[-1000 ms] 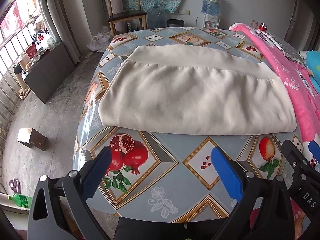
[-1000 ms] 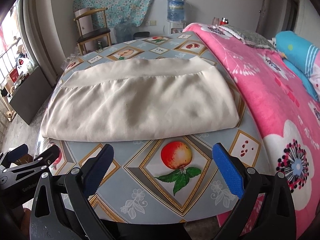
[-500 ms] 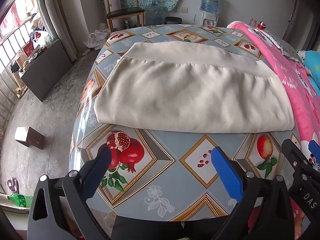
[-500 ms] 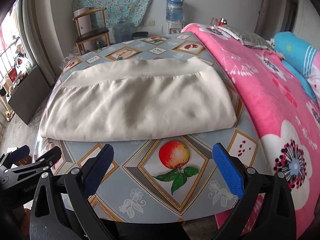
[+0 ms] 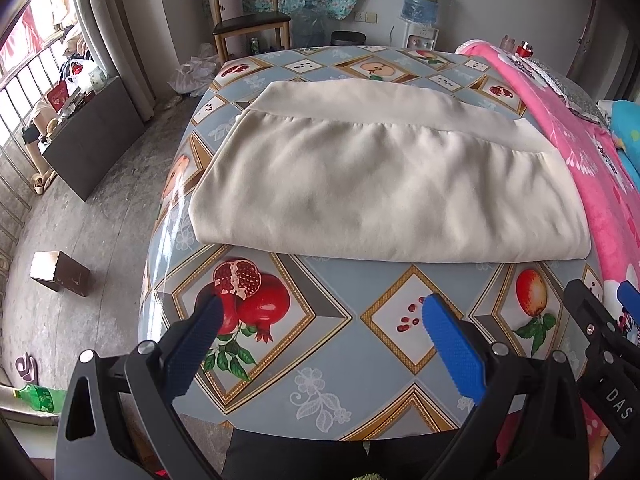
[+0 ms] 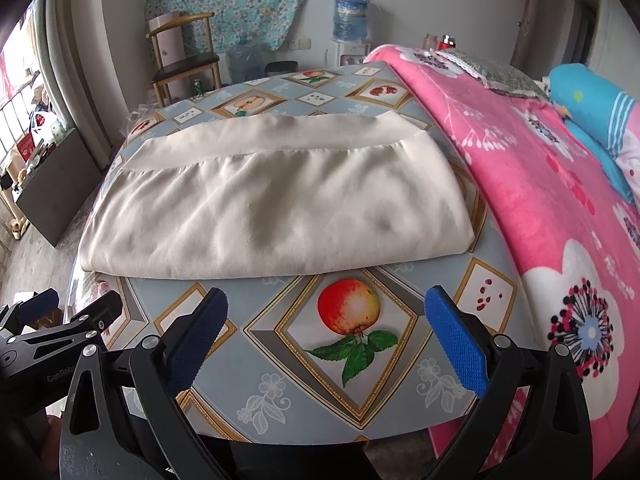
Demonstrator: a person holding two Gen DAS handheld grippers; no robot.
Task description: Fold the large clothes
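A cream garment point(image 5: 384, 184) lies folded into a wide rectangle on the table with a fruit-print cloth point(image 5: 320, 360); it also shows in the right wrist view point(image 6: 280, 208). My left gripper point(image 5: 320, 312) is open and empty, held over the table's near edge, short of the garment's near fold. My right gripper point(image 6: 326, 304) is open and empty, also over the near edge, apart from the garment. Each gripper shows at the edge of the other's view.
A bed with a pink flowered blanket point(image 6: 540, 200) runs along the table's right side. A wooden chair point(image 5: 248, 20) and a water dispenser point(image 5: 420, 4) stand beyond the far end. A dark cabinet point(image 5: 92, 136) and a small box point(image 5: 60, 272) are on the floor at left.
Both grippers have drawn back slightly toward the near edge of the table, staying open. The garment has not moved.
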